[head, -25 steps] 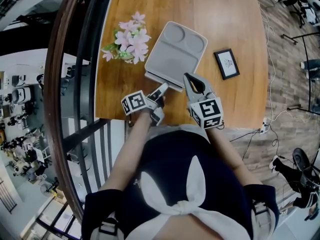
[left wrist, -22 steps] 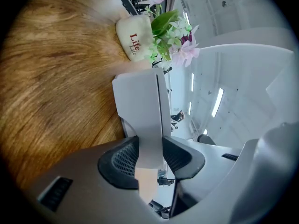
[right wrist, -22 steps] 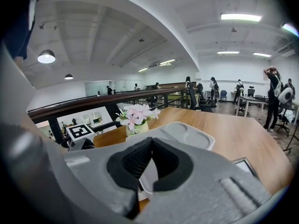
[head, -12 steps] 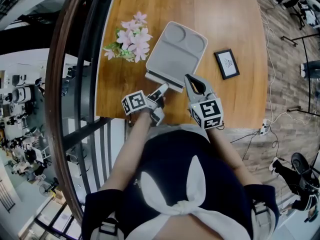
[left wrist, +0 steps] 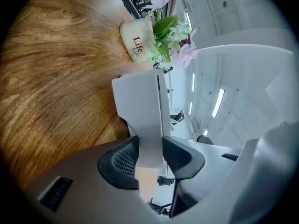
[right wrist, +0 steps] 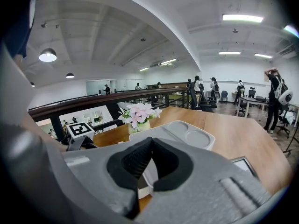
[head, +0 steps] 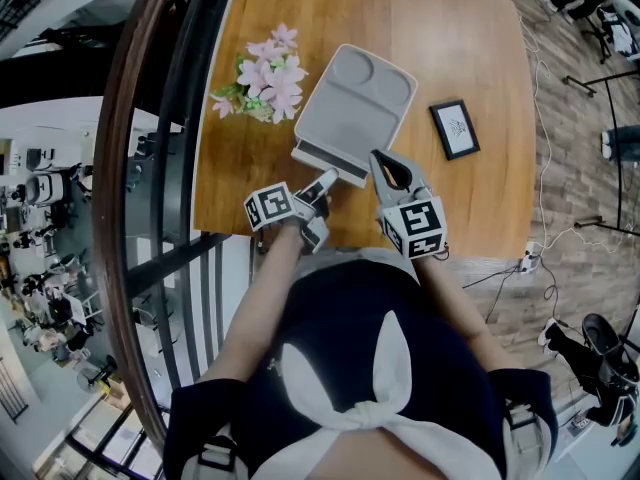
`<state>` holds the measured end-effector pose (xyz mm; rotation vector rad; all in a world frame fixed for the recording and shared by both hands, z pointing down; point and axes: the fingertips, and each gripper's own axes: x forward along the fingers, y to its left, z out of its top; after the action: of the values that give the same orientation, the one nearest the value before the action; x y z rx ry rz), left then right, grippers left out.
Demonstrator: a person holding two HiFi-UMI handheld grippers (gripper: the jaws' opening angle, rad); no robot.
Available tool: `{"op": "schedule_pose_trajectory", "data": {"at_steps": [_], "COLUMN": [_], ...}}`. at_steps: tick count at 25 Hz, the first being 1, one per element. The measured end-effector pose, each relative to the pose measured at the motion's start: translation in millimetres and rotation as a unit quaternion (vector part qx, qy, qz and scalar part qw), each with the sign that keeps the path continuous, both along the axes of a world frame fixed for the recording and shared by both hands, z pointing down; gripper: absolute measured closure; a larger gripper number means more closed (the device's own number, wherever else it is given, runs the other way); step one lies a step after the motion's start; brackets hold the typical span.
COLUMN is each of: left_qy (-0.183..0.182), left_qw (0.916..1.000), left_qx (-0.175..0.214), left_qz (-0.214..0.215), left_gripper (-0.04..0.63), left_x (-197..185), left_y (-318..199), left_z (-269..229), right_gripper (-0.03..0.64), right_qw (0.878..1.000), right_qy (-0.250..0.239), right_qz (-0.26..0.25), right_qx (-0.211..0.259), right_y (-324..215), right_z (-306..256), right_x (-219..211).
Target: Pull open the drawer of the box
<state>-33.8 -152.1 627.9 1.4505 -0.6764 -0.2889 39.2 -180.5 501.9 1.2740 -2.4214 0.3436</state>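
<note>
Nothing has moved in the last second: the left gripper (head: pixel 325 179) has its jaws clamped on the drawer front (left wrist: pixel 140 104) of the grey box (head: pixel 355 93) at mid-desk (head: pixel 450 28), the right gripper (head: pixel 380 161) sits beside it with jaws closed and empty, and the pull looks barely begun.
</note>
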Motion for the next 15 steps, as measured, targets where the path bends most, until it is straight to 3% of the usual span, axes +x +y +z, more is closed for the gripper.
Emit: {"op": "schedule_pose_trajectory", "data": {"at_steps": [15], "left_qy": [-0.002], "left_qw": [1.0000], "left_qx": [0.001], "left_qz": [-0.002], "left_gripper": [0.425], "left_x": [-4.7], "left_y": [10.5], "left_z": [-1.7], "right_gripper": [0.618], "right_qw": [1.000], "right_qy": [-0.002], "right_qz": [-0.006], "right_qx": [0.001], "right_y": [10.0], "right_z": [-1.9], "right_x": [-3.7]}}
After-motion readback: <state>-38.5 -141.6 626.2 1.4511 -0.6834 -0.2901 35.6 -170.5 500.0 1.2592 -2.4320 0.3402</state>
